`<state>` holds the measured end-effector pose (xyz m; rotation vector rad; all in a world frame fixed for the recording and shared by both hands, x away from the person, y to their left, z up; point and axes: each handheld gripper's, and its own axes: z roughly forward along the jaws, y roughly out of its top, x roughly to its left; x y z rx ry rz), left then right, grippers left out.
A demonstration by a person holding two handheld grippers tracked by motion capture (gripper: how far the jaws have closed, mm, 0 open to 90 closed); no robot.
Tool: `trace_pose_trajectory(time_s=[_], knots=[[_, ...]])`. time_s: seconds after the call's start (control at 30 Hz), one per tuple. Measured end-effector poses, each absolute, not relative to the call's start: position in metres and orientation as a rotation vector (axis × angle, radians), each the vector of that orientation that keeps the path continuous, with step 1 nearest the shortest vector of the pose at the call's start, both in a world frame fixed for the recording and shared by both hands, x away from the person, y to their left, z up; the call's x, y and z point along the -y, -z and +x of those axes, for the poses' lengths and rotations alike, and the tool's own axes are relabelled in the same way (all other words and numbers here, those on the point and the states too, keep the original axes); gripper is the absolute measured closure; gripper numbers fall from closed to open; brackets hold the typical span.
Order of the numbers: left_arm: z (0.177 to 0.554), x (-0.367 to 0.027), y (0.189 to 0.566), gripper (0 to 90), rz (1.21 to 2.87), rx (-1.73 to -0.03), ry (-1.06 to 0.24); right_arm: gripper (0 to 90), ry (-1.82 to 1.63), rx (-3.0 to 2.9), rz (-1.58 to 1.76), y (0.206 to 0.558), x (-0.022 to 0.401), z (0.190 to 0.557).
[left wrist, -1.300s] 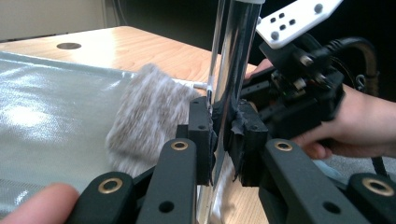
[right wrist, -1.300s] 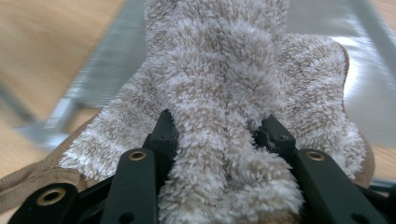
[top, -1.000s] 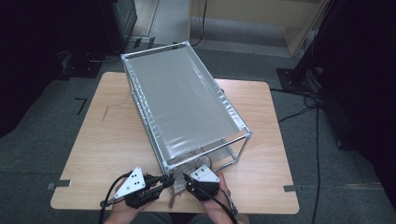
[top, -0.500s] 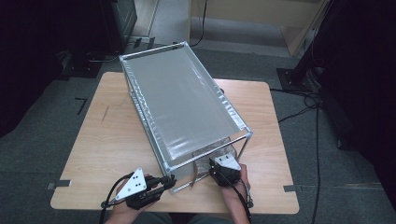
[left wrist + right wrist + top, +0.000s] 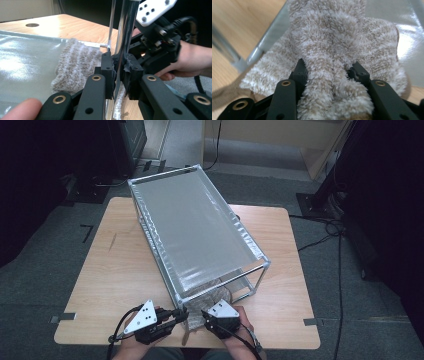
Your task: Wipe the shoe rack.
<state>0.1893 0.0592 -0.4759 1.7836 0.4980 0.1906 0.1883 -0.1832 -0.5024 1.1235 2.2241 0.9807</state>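
Rack [image 5: 197, 227]: two-tier metal frame with silvery fabric shelves, standing slantwise on the wooden table [image 5: 115, 270].
Towel [image 5: 212, 296]: beige, fluffy, striped; lying on lower shelf at near end of rack, front edge spilling out toward table edge.
Left gripper [image 5: 180, 314]: jaws pinched tight on near corner post [image 5: 122, 45] of rack, just beside towel.
Right gripper [image 5: 205, 316]: jaws clamped on bunched fold of towel [image 5: 332, 55], pile bulging between pads.
Hands: both at near table edge, close together.

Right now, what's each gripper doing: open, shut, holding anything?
Left gripper: shut on the rack post.
Right gripper: shut on the fuzzy beige towel.
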Motion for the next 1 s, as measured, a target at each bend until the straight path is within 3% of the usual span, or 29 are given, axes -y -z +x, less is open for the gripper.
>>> trace_pose_trajectory(time_s=[0.37, 0.47, 0.53, 0.7, 0.87, 0.93, 1.0], knots=[[0.19, -0.06, 0.476, 79.9, 1.785, -0.5, -0.191, 57.4, -0.875, -2.081, 1.353, 0.494, 0.25, 0.198], [0.19, -0.06, 0.476, 79.9, 1.785, -0.501, -0.191, 45.9, -0.915, -2.07, 1.357, 0.488, 0.255, 0.197], [0.19, -0.06, 0.476, 79.9, 1.785, -0.5, -0.192, 30.8, -0.996, -2.063, 1.335, 0.483, 0.255, 0.196], [0.19, -0.06, 0.476, 79.8, 1.783, -0.504, -0.19, 19.9, -1.075, -2.039, 1.325, 0.485, 0.242, 0.2], [0.19, -0.06, 0.476, 79.8, 1.782, -0.509, -0.193, 21.1, -0.94, -2.109, 1.402, 0.51, 0.231, 0.211], [0.192, -0.061, 0.476, 79.8, 1.777, -0.518, -0.191, 30.7, -0.918, -2.124, 1.352, 0.513, 0.227, 0.208], [0.192, -0.061, 0.476, 79.7, 1.773, -0.529, -0.193, 49.0, -0.889, -2.139, 1.312, 0.511, 0.226, 0.205]])
